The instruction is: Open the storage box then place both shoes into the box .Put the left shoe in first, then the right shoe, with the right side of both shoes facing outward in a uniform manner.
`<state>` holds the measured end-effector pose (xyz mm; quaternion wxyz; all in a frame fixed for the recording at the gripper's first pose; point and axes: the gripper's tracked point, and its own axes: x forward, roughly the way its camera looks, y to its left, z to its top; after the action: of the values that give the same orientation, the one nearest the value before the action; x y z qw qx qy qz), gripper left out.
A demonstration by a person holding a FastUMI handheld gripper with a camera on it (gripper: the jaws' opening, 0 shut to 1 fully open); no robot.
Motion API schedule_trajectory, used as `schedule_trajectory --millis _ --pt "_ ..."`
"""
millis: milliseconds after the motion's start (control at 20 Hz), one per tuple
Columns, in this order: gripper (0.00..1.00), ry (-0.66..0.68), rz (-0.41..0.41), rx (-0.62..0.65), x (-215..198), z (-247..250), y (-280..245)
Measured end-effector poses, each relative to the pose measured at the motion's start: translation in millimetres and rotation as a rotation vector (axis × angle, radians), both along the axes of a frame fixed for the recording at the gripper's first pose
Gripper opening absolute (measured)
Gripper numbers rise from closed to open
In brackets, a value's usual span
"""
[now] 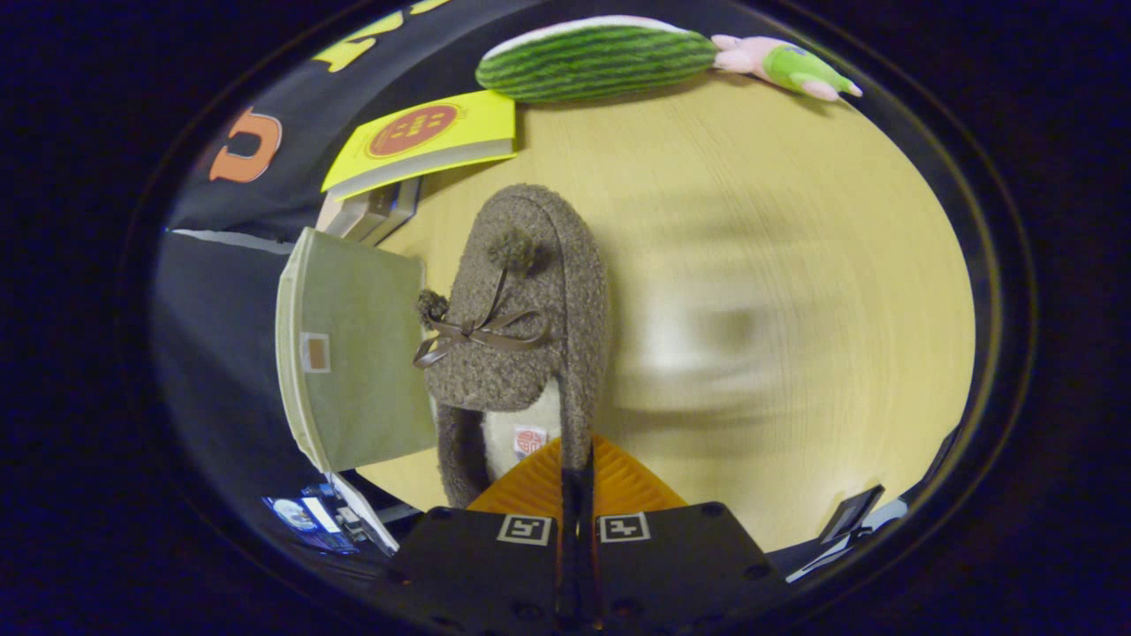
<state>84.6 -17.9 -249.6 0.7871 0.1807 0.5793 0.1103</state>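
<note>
Tongs [579, 477] clamped on heel rim of fuzzy brown-grey slipper [521, 300] with ribbon bow, pompoms, cream lining.

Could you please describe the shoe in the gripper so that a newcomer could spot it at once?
On the pale wooden table, just right of the green storage box, a shoe hangs from the gripper, whose orange fingers pinch its heel rim. It alone is brown and fuzzy, with a ribbon bow and pompoms.
</note>
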Motion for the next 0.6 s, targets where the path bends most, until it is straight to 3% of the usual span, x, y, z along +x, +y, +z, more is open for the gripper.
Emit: schedule_trajectory --millis 250,400,600 --pt "0.06 -0.125 0.063 0.003 -13.3 97.9 57.2" --pt "0.06 -0.176 0.057 0.033 -17.3 151.2 101.4" --pt "0.06 -0.190 0.057 0.038 -9.8 179.0 163.5"
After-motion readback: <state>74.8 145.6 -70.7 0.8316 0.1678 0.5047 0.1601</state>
